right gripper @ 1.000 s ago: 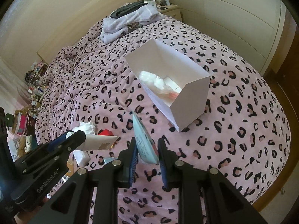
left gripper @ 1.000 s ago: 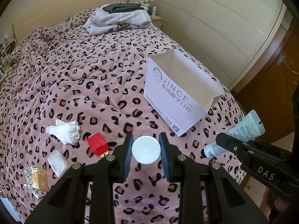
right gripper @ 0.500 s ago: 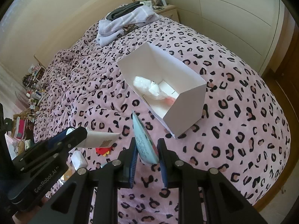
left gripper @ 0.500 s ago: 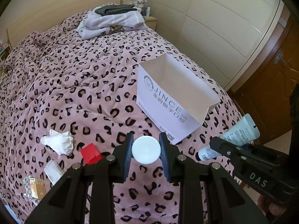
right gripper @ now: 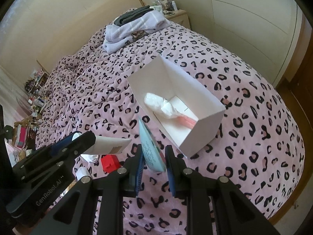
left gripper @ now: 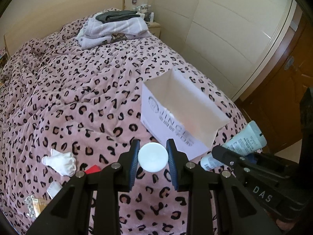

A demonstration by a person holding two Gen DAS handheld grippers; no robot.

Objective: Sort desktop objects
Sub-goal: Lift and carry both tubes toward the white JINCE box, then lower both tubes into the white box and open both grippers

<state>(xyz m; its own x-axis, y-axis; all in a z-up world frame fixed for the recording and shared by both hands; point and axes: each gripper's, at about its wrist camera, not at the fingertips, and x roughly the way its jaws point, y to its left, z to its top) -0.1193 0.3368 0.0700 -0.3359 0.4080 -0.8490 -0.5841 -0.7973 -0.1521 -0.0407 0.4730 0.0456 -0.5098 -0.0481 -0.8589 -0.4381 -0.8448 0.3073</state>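
My left gripper (left gripper: 153, 156) is shut on a white tube, whose round cap (left gripper: 153, 160) faces the left wrist camera. In the right wrist view the same tube (right gripper: 111, 145) sticks out of the left gripper (right gripper: 84, 140) at the left. My right gripper (right gripper: 153, 156) is shut on a pale blue tube (right gripper: 149, 146), which also shows in the left wrist view as the blue tube (left gripper: 240, 143) at the right. Just ahead of both grippers, an open white box (right gripper: 203, 135) sits on the bed. It holds a crumpled white bag (right gripper: 162, 103) and a pink item.
On the leopard-print bedspread (left gripper: 78, 98) lie a white glove (left gripper: 60, 161), a red box (right gripper: 110, 162), a small white pack (left gripper: 53, 189) and foil packets (left gripper: 33, 207). Folded clothes (left gripper: 113, 29) sit at the headboard. A wooden door (left gripper: 283, 98) stands right.
Both grippers have carried their tubes forward, closer to the white box. The items on the bedspread at the left have slid toward the lower left of the left wrist view.
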